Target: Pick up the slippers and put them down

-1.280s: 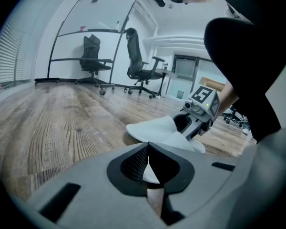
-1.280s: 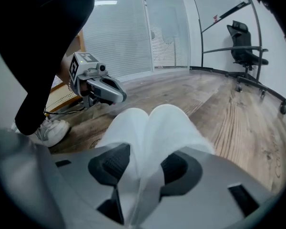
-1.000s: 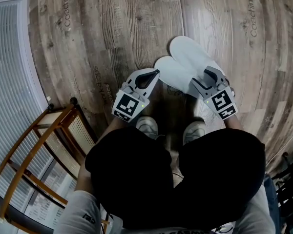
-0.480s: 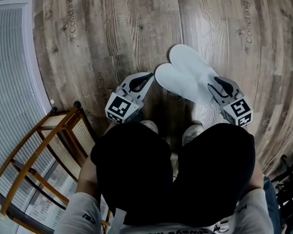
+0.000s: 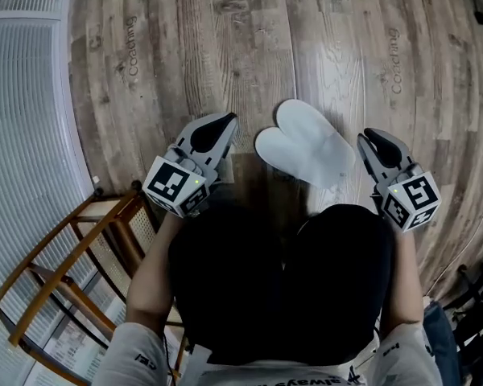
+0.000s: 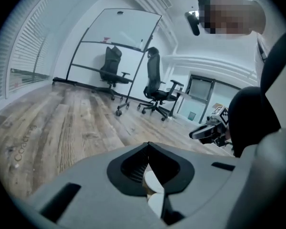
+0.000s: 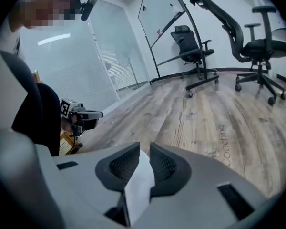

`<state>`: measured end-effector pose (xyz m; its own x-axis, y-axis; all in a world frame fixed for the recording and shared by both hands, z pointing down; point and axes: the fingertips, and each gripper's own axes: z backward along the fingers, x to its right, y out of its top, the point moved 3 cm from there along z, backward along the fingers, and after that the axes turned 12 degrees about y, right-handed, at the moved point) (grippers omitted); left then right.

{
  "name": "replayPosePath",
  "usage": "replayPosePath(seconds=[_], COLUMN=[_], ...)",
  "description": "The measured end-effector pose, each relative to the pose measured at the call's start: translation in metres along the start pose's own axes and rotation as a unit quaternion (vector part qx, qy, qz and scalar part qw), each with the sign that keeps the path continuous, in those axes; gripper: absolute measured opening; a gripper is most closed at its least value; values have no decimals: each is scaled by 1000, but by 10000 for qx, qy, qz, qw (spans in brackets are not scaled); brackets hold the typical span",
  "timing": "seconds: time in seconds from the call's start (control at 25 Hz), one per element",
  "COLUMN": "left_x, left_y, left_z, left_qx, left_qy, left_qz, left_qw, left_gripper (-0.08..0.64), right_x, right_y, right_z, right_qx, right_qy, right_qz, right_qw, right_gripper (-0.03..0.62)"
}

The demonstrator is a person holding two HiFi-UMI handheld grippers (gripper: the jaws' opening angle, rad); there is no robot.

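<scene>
Grey left gripper [image 6: 148, 146], jaws together, empty.

Soft, even indoor light fills all three views, and no shadow has a hard edge. From the head view the grey-brown wood-plank floor [image 5: 225, 39] is evenly lit, paler toward the upper right. The pair of plain white slippers [image 5: 306, 143] is too bright to show surface detail, while the person's black trousers [image 5: 282, 296] sink into one dark mass. Planks and the white slatted blinds [image 5: 16, 135] bow strongly at the edges. Both gripper views are round fish-eye pictures with black corners and a cool cast. Whatever is nearest the lens is soft; the black office chairs [image 6: 157, 87] are sharper. A glare streak crosses the pale glass wall [image 7: 76, 46].
</scene>
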<state>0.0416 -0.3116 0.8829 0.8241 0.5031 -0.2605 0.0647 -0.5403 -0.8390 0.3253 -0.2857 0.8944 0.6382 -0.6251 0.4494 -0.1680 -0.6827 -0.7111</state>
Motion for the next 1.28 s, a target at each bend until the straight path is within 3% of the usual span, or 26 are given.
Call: replayPosePath(seconds=[0.16,0.48,0.8,1.12,1.28], left_x=[10,29,70,111,127], left_y=[60,145,236,259,254], left_z=[14,42,91,115,116], left_qx=[347,747,1303,1520,1683], left_qy=[-69,197,608,771,901], left_qz=[-35,-681,-663,-199,-294], left_qw=[9994,9947,9874,9852,9812], left_gripper=[12,12,12,12,12], right_x=[-21,-56,-121,-165,-179], right_y=[59,151,229,251,245], right_z=[12,44,81,97,88], right_qx=[294,502,997,1650,1826], right_qy=[-92,-560,-908,-923,-825], right_qz=[326,1314,1796,1397,1207], right_qw=[9990,9885,9745,9720,9722], right_gripper=[60,54,54,52,51])
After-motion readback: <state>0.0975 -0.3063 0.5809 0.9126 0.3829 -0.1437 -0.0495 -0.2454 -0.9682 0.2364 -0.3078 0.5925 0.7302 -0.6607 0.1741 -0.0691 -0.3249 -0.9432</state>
